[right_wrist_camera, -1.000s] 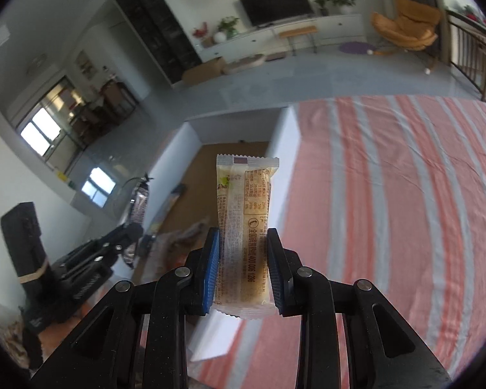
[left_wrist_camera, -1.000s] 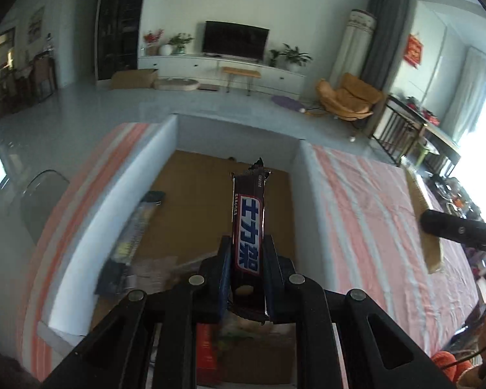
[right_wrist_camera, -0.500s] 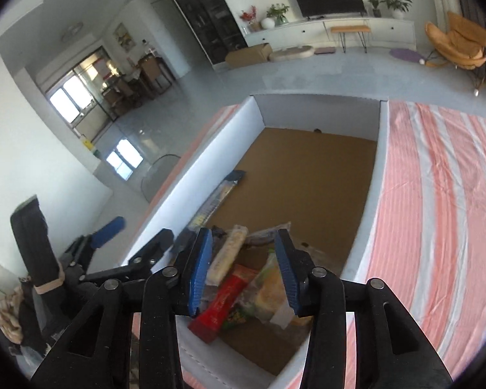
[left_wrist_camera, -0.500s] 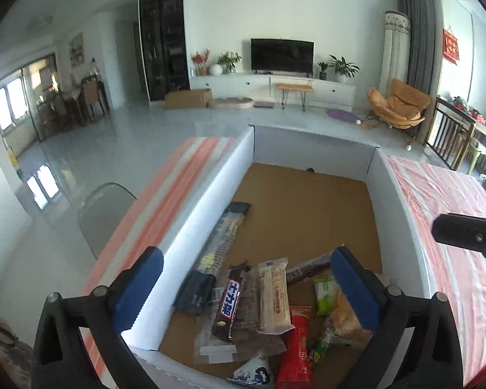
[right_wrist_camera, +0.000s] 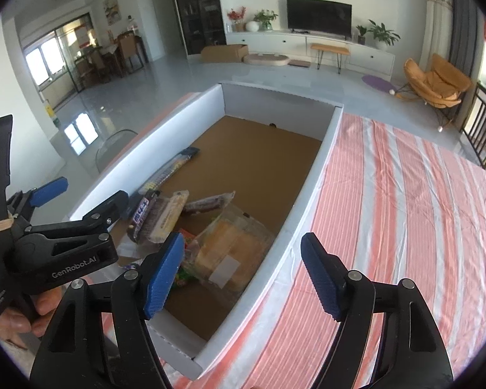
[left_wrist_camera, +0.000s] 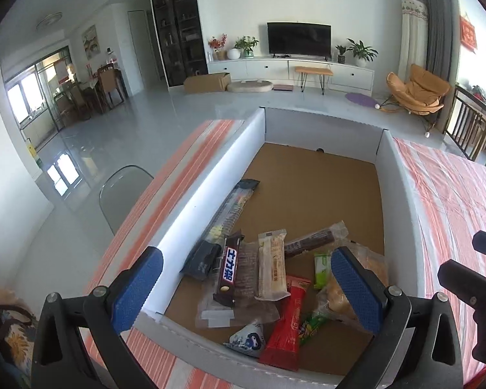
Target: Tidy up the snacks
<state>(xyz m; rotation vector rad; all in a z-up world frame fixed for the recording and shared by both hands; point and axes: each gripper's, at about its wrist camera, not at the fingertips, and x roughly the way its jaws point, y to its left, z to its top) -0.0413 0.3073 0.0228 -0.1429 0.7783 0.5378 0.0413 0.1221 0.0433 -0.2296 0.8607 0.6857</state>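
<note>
A white box (left_wrist_camera: 210,188) with a brown cardboard floor holds a pile of snacks at its near end. A dark chocolate bar (left_wrist_camera: 229,270) and a beige wafer bar (left_wrist_camera: 272,269) lie side by side there, with a red packet (left_wrist_camera: 288,321) and a bread pack (left_wrist_camera: 340,295) beside them. My left gripper (left_wrist_camera: 246,288) hangs open above the pile, nothing between its fingers. My right gripper (right_wrist_camera: 243,277) is over the box's right wall (right_wrist_camera: 311,181), jaws opening and empty. The right wrist view also shows the chocolate bar (right_wrist_camera: 142,214), the wafer bar (right_wrist_camera: 170,215) and the left gripper (right_wrist_camera: 81,196).
A long dark biscuit pack (left_wrist_camera: 226,217) lies along the box's left wall. The far half of the box floor (left_wrist_camera: 307,178) is bare cardboard. A red-striped cloth (right_wrist_camera: 405,210) covers the table right of the box. A chair (left_wrist_camera: 123,191) stands at the left. A hand (right_wrist_camera: 16,317) holds the left gripper.
The left gripper let go of the chocolate bar and the right let go of the wafer bar; both bars now lie in the box. Both grippers opened and tilted downward.
</note>
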